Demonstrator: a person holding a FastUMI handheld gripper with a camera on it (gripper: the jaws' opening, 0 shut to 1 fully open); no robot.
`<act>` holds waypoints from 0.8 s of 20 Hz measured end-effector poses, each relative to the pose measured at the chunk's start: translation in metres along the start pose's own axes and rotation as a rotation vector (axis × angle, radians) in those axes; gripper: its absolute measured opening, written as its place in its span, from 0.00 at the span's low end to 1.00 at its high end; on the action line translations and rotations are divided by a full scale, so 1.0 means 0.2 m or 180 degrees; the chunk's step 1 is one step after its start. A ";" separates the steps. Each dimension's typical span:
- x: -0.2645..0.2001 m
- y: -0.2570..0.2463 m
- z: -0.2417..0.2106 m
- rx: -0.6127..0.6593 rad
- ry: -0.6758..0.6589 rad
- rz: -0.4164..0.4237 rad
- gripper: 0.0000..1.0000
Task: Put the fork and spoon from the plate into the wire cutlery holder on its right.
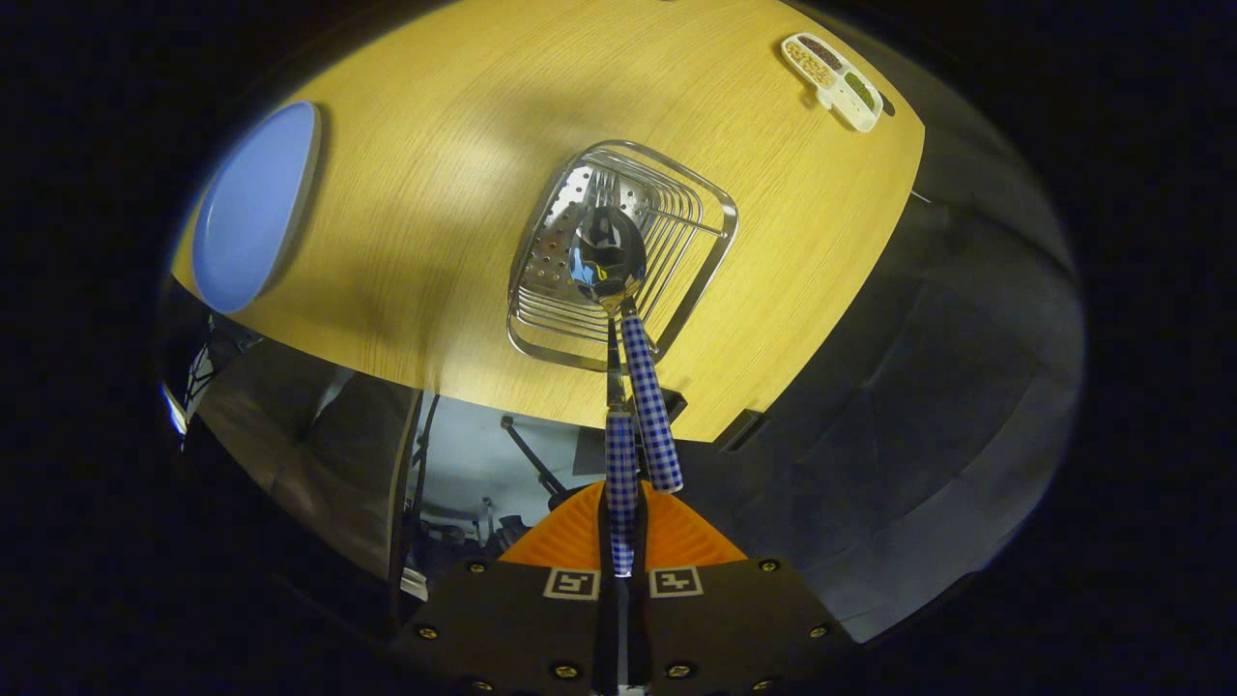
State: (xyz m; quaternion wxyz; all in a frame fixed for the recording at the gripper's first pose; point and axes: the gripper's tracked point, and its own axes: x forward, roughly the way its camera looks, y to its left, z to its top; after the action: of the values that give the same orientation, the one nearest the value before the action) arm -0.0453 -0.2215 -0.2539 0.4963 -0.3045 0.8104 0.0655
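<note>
Blue-and-white checked handles mark the two pieces held together: the steel spoon (609, 259) and the fork (619, 464) behind it, both pinched between the nearly closed fingers of the gripper (621, 541). The gripper points steeply down from above the table's near edge. The spoon's bowl hangs over the square chrome wire cutlery holder (696, 290), which stands on the pale wooden table (435, 193). To its left lies the empty blue oval plate (253, 208); far beyond sits a small white divided dish (833, 70).
</note>
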 end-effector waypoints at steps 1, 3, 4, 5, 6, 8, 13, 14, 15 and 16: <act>-0.01 0.00 0.00 0.0009 -0.0004 -0.0011 0.04; -0.03 -0.01 0.01 0.0014 -0.0049 -0.0025 0.08; -0.04 -0.01 0.01 0.0022 -0.0076 -0.0037 0.07; -0.05 -0.01 0.01 0.0026 -0.0098 -0.0045 0.08; -0.05 -0.01 0.02 0.0027 -0.0107 -0.0045 0.07; -0.05 -0.01 0.01 0.0018 -0.0098 -0.0047 0.07; -0.07 -0.03 0.02 -0.0004 -0.0092 -0.0090 0.11; -0.08 -0.03 0.02 -0.0004 -0.0105 -0.0090 0.11; -0.10 -0.04 0.03 -0.0008 -0.0125 -0.0104 0.12; -0.10 -0.04 0.03 -0.0006 -0.0147 -0.0111 0.13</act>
State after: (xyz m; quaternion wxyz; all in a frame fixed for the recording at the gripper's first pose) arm -0.0295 -0.2166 -0.2394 0.5157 -0.3174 0.7931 0.0645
